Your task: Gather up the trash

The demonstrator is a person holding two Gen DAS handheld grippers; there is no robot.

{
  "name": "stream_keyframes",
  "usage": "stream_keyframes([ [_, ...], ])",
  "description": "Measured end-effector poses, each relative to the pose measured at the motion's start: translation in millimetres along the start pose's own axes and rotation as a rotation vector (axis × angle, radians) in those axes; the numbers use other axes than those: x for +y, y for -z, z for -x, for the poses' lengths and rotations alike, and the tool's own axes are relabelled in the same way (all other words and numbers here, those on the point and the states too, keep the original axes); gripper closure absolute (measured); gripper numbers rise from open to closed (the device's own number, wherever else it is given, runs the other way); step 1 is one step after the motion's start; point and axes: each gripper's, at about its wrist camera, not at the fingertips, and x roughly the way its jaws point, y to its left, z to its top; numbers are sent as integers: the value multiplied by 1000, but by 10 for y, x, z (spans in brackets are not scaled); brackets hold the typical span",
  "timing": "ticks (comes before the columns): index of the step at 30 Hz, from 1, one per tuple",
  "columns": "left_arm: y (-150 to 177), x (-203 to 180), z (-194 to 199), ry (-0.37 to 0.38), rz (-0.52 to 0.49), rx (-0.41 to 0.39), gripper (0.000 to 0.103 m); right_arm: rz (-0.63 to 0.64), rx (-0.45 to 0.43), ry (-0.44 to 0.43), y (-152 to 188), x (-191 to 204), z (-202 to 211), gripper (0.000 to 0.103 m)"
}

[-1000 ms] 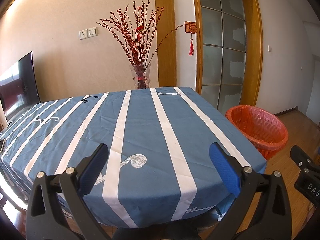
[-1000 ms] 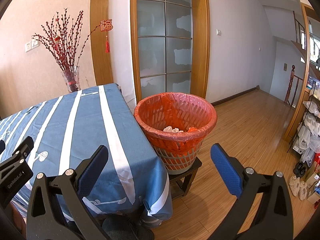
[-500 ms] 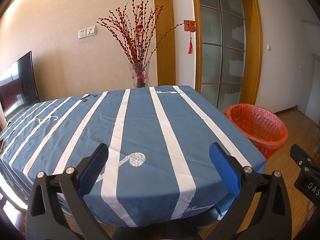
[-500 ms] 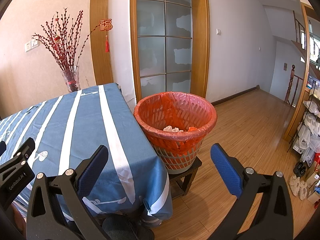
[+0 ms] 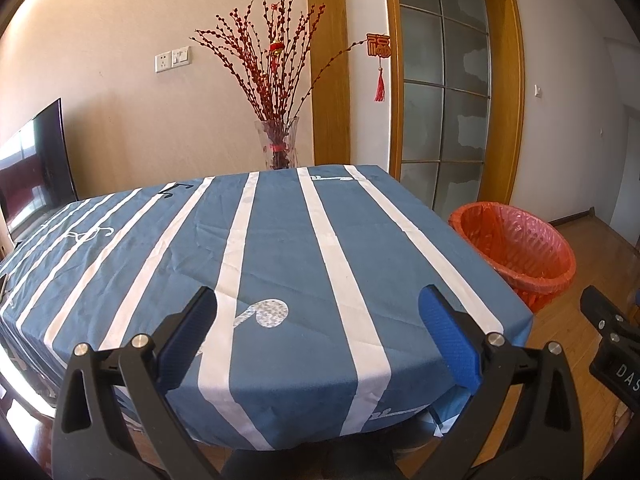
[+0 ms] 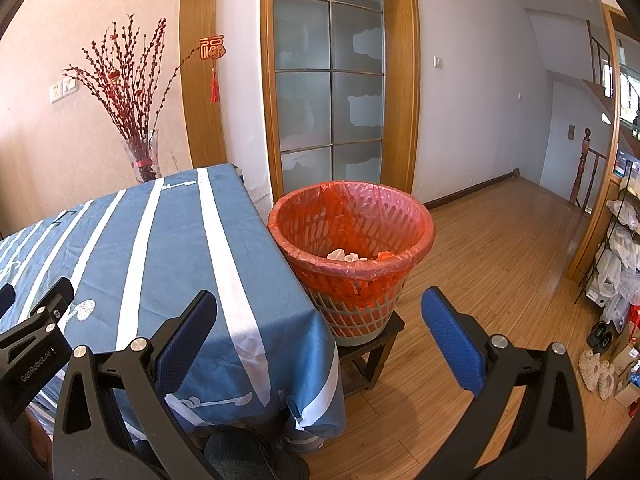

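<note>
— How far along are you with the trash?

— Nearly done, I'd judge. The counter (image 5: 280, 248) under its striped blue cloth shows nothing loose on it in either of my views, and the bin (image 6: 352, 240) with the red liner already has some crumpled white scraps (image 6: 343, 255) at the bottom, with something orange beside them.

— And your tongs?

— Both released and holding nothing. My left tongs (image 5: 318, 328) hang spread wide over the near edge of the counter, with only bare cloth between the pads. My right tongs (image 6: 320, 332) are just as wide apart, pointing past the counter's corner toward the bin.

— Where's the bin from there?

— Ahead of the right tongs and a little beyond them, standing on a small dark stool (image 6: 370, 350) right against the counter's side. From the left tongs it sits off to the right, past the counter's edge.

— Anything left?

— No trash that I can see. The far left of the counter runs out of view, so I can't vouch for that part.
</note>
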Motion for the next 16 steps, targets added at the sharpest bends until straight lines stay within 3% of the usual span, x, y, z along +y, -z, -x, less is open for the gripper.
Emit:
stream_keyframes([
  [16, -1, 18, -25, 6, -3, 10, 4, 0, 8, -4, 16, 28, 14, 2],
])
